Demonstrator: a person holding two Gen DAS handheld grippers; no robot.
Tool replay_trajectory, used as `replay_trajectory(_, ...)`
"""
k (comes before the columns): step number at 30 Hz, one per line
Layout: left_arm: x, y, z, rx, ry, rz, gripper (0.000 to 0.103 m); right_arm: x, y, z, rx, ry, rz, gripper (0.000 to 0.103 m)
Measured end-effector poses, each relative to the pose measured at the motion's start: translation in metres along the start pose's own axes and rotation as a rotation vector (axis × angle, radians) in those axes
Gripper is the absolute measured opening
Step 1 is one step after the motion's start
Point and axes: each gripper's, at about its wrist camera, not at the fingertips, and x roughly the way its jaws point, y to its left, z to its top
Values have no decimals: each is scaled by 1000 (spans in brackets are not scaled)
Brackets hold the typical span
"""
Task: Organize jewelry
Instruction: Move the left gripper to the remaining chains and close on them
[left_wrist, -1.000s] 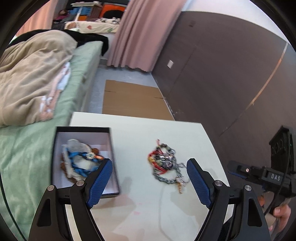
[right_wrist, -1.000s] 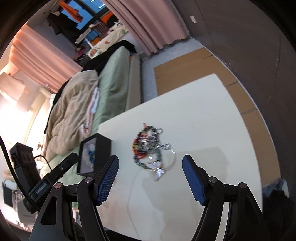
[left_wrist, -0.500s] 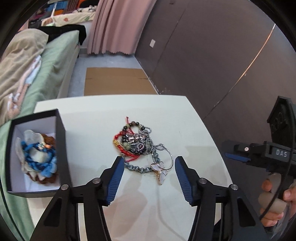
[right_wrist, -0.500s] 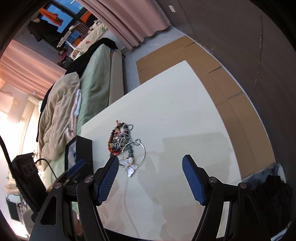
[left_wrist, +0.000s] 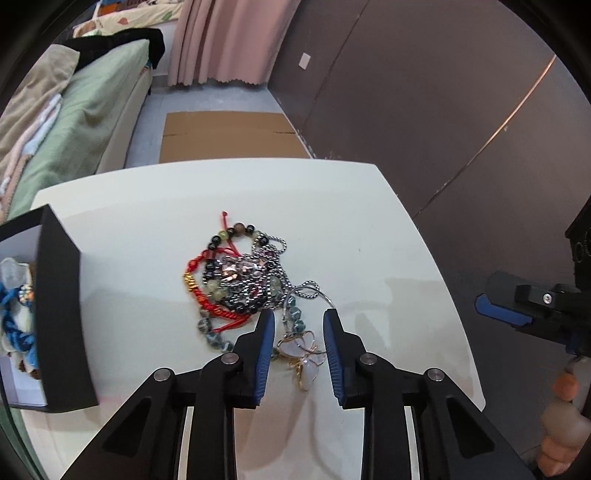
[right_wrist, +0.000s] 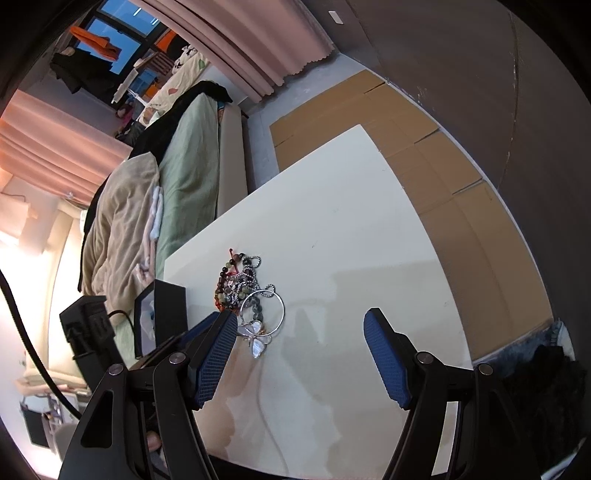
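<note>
Flanking butterfly pendant (left_wrist: 306, 354), left gripper (left_wrist: 300, 325) jaws unclosed; right gripper (right_wrist: 301, 325) wide; black box (left_wrist: 61, 314) beside tangle.

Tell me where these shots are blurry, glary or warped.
Left wrist view: the black box edge is smeared, table edges bow from fisheye, the butterfly pendant is sharp. Right wrist view: window light blows out the left side, soft shadows cross the table.

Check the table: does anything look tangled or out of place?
Yes. Red cord bracelet, beaded strands and silver chain lie knotted in one heap on the white table, outside the black box.
</note>
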Motion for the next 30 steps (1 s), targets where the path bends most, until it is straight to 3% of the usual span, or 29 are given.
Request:
replay_trajectory(7, 18, -1, 0, -3, 39, 32, 21, 1, 2, 2, -17, 14, -6, 72)
replay_trajectory(11, 22, 3, 2, -22, 38, 27, 4, 2, 3, 2, -18, 14, -7, 72)
replay_trajectory(18, 2, 6, 6, -31, -26, -17, 3, 9, 9, 0, -38, 33, -20, 72)
replay_trajectory(30, -43, 33, 11, -87, -111, -6, 3, 42, 36, -13, -120, 108, -32, 71)
